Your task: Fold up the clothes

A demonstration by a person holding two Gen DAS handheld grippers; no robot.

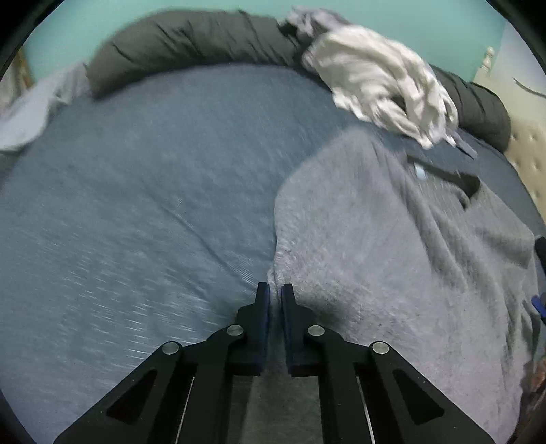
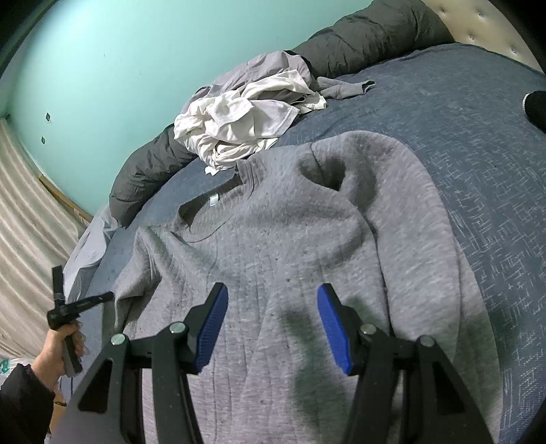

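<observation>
- The left gripper [image 1: 275, 293] has its jaws drawn almost together, and between the blue pads a fold of the grey sweater's [image 1: 392, 246] edge appears to be pinched, right at the fingertips.
- From those tips the sweater spreads away to the right and ahead, rumpled, over the blue bedcover [image 1: 143, 191]; left of the jaws lies only bedcover.
- The right gripper [image 2: 272, 297] holds its jaws well apart above the sweater's [image 2: 279, 239] body; nothing sits between the pads, and whether they touch the cloth cannot be told.
- To the left of the right jaws, at the sweater's edge, a person's hand [image 2: 63, 345] in a dark sleeve grips the handle of the other gripper.
- Ahead of the right jaws the sweater's neckline [image 2: 208, 208] lies open, a small white tag inside it, with a raised hollow fold to its right.
- Beyond the collar lies a heap of white and pale grey clothes [image 2: 245, 119].
- Farthest off, a dark grey rolled duvet [image 2: 372, 30] runs along the bed's edge against a teal wall [image 2: 119, 61].
</observation>
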